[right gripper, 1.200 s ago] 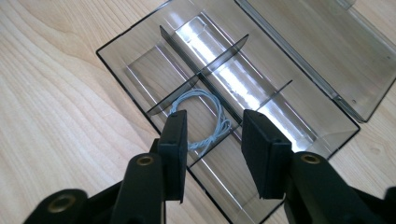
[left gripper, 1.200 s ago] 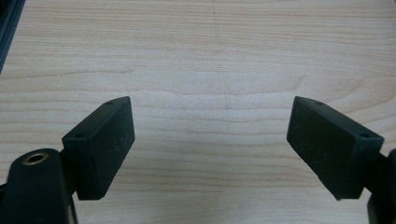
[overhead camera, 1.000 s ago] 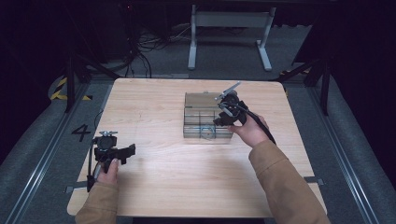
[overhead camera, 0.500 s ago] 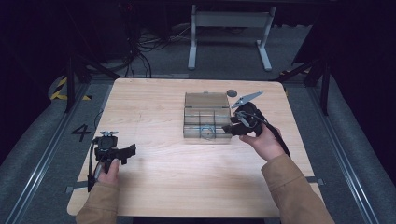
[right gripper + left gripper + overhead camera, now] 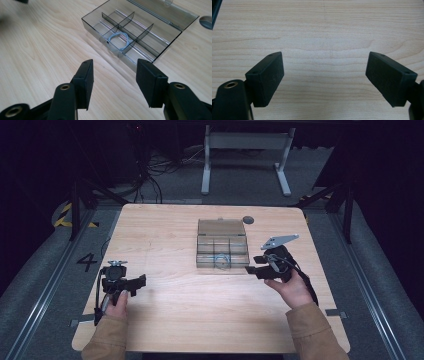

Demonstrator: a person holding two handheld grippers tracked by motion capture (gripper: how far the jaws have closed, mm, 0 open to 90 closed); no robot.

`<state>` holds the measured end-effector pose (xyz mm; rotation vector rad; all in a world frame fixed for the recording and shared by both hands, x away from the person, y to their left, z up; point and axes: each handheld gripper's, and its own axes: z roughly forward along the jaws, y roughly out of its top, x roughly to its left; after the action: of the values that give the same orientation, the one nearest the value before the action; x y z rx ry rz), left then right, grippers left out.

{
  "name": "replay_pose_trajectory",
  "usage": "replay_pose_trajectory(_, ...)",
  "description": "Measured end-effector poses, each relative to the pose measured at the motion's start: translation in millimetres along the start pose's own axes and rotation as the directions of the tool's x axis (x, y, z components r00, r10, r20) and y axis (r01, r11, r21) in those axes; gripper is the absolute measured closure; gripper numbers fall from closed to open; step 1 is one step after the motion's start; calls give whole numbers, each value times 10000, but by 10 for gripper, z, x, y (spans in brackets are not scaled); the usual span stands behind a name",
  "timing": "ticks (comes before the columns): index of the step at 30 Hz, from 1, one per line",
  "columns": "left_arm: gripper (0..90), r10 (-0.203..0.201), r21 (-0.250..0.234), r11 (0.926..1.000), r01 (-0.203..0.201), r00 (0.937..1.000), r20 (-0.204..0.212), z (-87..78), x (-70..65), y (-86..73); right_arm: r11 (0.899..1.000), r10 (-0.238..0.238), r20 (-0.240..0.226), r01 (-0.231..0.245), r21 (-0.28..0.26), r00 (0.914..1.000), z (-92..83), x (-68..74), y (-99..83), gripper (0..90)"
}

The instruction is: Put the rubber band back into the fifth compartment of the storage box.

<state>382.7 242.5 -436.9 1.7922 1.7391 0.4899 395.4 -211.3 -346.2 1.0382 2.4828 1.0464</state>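
Cord coil sits in the organizer box; both tools empty, placing looks done.
Desk (image 5: 165, 235) carries a clear divided box (image 5: 222, 242) toward its far edge, right of centre, lid open and lying flat behind it; closing may be what's left. Right tool (image 5: 261, 269) just beside the box's near right corner, jaws just opened wide, nothing between them. Left tool (image 5: 134, 285) near the desk's left near corner, jaws spread, empty. Pale cord coil (image 5: 119, 40) lies in a front middle compartment.

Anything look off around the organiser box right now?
Nothing stands out. The clear organiser box sits square on the table, lid open, with a thin wire loop lying inside one compartment. Nothing is spilled or damaged.
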Motion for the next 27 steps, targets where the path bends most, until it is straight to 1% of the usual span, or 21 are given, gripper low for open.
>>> replay_pose_trajectory(1, 158, 0, 0, 10000, 0, 10000, 0, 0, 0, 0, 10000, 0, 0, 0, 0, 10000, 0, 0, 0, 485)
replay_pose_trajectory(2, 158, 13, -36, 10000, -13, 10000, 19, -6, -5, 1, 9995, 227, -111, -229, -232, 9997, -1, -13, -36, 478)
replay_pose_trajectory(3, 158, 92, -44, 9999, -92, 10000, 25, -10, -7, 2, 9995, 300, -241, -301, -57, 9993, 15, -29, -55, 470)
replay_pose_trajectory(4, 159, 75, -43, 10000, -75, 10000, 34, -10, -5, 2, 9995, 284, -138, -282, 135, 9995, 24, -41, -84, 466)
replay_pose_trajectory(7, 159, 7, -51, 10000, -6, 10000, 56, -10, 2, 3, 9991, 393, -226, -389, 173, 9990, 38, -55, -135, 454)
replay_pose_trajectory(10, 158, -1, -67, 10000, 2, 10000, 50, -17, 4, 5, 9991, 266, -250, -258, 344, 9993, 57, -58, -173, 444)
replay_pose_trajectory(16, 158, 0, -72, 10000, 1, 10000, 94, -12, -2, 12, 9997, 8, -433, 3, 242, 9991, 77, -57, -297, 445)
replay_pose_trajectory(19, 158, 26, -59, 10000, -25, 9999, 97, -6, -13, 15, 9992, -278, -456, 291, 291, 9986, 93, -33, -390, 444)
replay_pose_trajectory(23, 158, 91, -62, 9999, -91, 9999, 87, -1, -26, 20, 9987, -278, -564, 302, 415, 9980, 136, 7, -490, 446)
replay_pose_trajectory(25, 158, 116, -3, 9999, -116, 9999, 103, 1, -33, 24, 9979, -265, -619, 302, 582, 9977, 185, 33, -510, 446)
replay_pose_trajectory(27, 158, 145, -58, 9999, -144, 9998, 148, 4, -44, 25, 9964, -446, -661, 492, 695, 9968, 236, 74, -522, 449)
